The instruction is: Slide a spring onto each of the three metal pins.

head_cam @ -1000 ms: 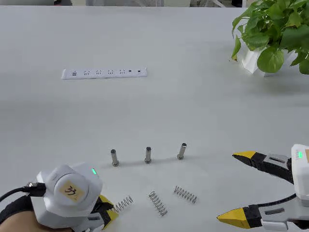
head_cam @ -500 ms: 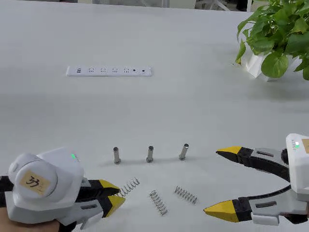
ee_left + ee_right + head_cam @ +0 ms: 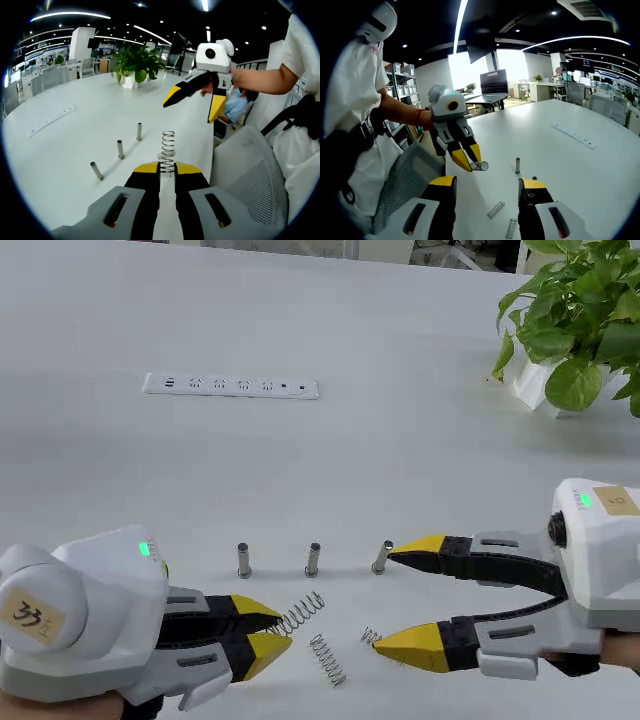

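In an open office (image 3: 540, 87), the white table (image 3: 400, 460) bears a strip (image 3: 230, 386) and a plant (image 3: 580, 310); the left gripper (image 3: 284, 628) pinches a spring (image 3: 302, 611), and the right gripper (image 3: 384, 599) gapes.

**White table (image 3: 420, 470) and what lies on it**

Three metal pins stand upright in a row near the front: the left pin (image 3: 243, 560), the middle pin (image 3: 313, 559) and the right pin (image 3: 381, 556). In front of them one spring (image 3: 327, 659) lies flat. A second spring (image 3: 368, 635) lies near it to the right, partly hidden. Farther back lies a white power strip (image 3: 230, 386). A potted plant (image 3: 580, 310) stands at the far right.
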Action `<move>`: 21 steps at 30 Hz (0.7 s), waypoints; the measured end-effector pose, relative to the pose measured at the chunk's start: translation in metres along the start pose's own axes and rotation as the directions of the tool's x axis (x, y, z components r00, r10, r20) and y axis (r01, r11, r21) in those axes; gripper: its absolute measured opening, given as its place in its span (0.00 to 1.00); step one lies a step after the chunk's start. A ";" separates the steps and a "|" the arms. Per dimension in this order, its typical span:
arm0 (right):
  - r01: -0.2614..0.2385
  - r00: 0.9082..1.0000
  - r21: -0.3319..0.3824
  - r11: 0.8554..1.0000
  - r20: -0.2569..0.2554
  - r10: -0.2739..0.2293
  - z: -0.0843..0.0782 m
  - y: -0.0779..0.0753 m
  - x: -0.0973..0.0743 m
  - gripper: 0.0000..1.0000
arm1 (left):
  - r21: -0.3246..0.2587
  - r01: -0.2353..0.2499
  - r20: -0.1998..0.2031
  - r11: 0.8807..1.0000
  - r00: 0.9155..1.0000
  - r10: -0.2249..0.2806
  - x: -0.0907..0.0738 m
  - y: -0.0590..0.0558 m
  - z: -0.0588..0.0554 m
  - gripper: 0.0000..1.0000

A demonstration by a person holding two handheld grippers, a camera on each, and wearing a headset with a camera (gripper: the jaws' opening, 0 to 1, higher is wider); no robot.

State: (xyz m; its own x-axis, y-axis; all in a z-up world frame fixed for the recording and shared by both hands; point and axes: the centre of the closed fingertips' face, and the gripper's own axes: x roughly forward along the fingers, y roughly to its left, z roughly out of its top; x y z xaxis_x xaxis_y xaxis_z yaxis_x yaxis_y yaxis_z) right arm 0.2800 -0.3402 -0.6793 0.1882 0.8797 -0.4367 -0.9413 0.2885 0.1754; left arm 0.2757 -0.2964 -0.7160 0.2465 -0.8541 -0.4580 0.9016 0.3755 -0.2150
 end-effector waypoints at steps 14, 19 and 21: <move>-0.116 0.993 0.012 0.993 0.002 0.116 0.014 0.017 0.020 0.24 | 0.022 0.046 0.064 0.999 0.997 -0.047 -0.003 -0.015 0.020 0.07; -0.129 0.992 0.028 0.991 0.012 0.128 0.015 0.018 0.019 0.17 | 0.023 0.054 0.082 0.998 0.995 -0.055 -0.004 -0.017 0.024 0.07; -0.132 0.991 0.031 0.991 0.017 0.131 0.016 0.018 0.018 0.14 | 0.021 0.055 0.084 0.998 0.995 -0.057 -0.003 -0.017 0.025 0.07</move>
State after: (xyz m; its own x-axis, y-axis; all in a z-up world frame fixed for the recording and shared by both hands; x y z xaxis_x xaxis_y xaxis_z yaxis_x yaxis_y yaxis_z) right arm 0.2708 -0.3129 -0.6704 0.0675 0.9162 -0.3950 -0.9487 0.1815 0.2589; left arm 0.2681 -0.3088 -0.6894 0.2235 -0.9012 -0.3714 0.9211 0.3199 -0.2218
